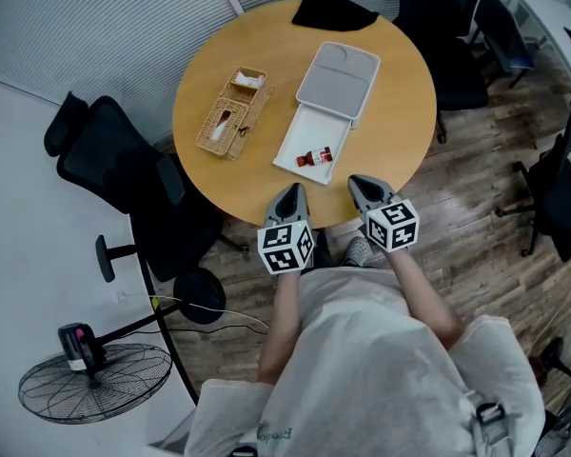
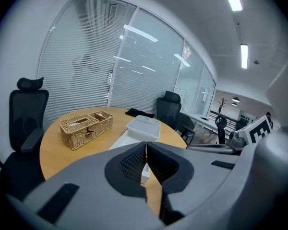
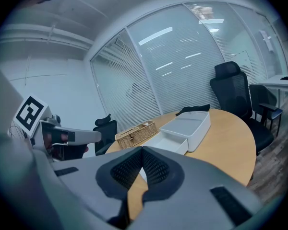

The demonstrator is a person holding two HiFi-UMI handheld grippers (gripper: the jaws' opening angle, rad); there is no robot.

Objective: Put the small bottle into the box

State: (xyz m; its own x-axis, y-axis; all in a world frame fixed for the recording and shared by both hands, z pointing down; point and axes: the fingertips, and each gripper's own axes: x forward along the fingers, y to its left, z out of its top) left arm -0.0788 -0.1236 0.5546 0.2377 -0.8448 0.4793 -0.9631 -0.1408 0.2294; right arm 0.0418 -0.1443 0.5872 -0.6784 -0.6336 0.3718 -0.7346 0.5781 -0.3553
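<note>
The round wooden table [image 1: 400,131] lies ahead of both tools. On it, just beyond their tips, is the white box [image 1: 338,79] with its drawer [image 1: 300,133] slid out toward them. The left gripper [image 1: 291,191] and right gripper [image 1: 361,185] hover at the table's near edge, each with jaws pressed together on nothing.

The small bottle [image 1: 316,158] already lies on its side inside the drawer, just ahead of the gap between the two tools. The placing looks done; perhaps only closing the drawer remains. The bottle's long axis runs crosswise to the way the jaws point. Which end bears the cap is too small to tell.
</note>
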